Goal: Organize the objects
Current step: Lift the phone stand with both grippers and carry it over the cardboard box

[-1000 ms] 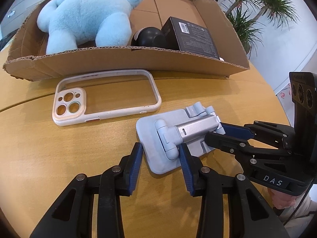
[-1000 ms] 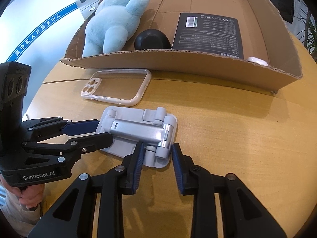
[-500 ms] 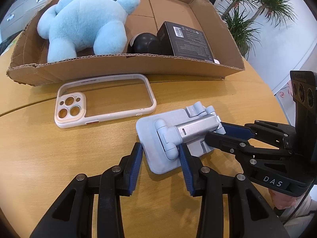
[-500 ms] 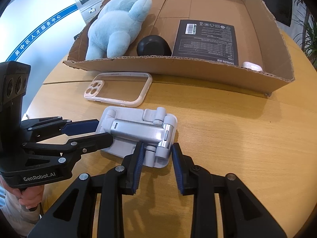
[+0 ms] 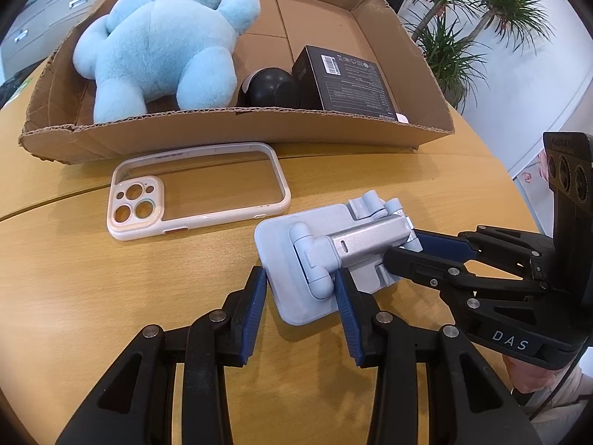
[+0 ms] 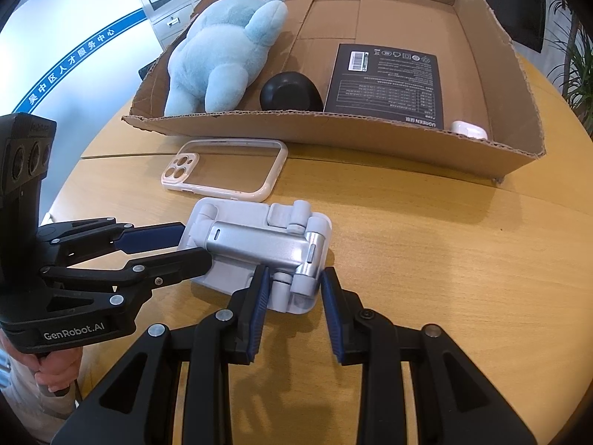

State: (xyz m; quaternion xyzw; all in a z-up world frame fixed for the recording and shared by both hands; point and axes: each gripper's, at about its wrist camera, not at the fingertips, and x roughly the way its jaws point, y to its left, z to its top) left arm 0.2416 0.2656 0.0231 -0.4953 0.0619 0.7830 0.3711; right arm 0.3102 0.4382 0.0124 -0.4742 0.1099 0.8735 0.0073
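Observation:
A folded light-blue phone stand (image 5: pixel 355 248) with a silver arm sits low over the wooden table, just in front of the cardboard box (image 5: pixel 222 129). My left gripper (image 5: pixel 300 293) is shut on the stand's near end, its blue pads pressing both sides of the hinge. My right gripper (image 5: pixel 407 248) comes in from the right and is shut on the other end. In the right wrist view the right gripper (image 6: pixel 292 289) clamps the stand (image 6: pixel 259 244) at its hinge, and the left gripper (image 6: pixel 185 244) holds it from the left. A white-rimmed clear phone case (image 5: pixel 135 207) lies flat between stand and box.
The box (image 6: pixel 333 129) holds a blue plush toy (image 6: pixel 222 48), a round black object (image 6: pixel 289 91), a black carton (image 6: pixel 385 81) and a small white case (image 6: pixel 469 129). Bare table (image 5: pixel 111 296) lies left of the stand. A potted plant (image 5: pixel 463 18) stands behind the box.
Both views have risen slightly: the box and phone case sit lower in frame and more of the box's inside shows. Both grips on the stand are unchanged.

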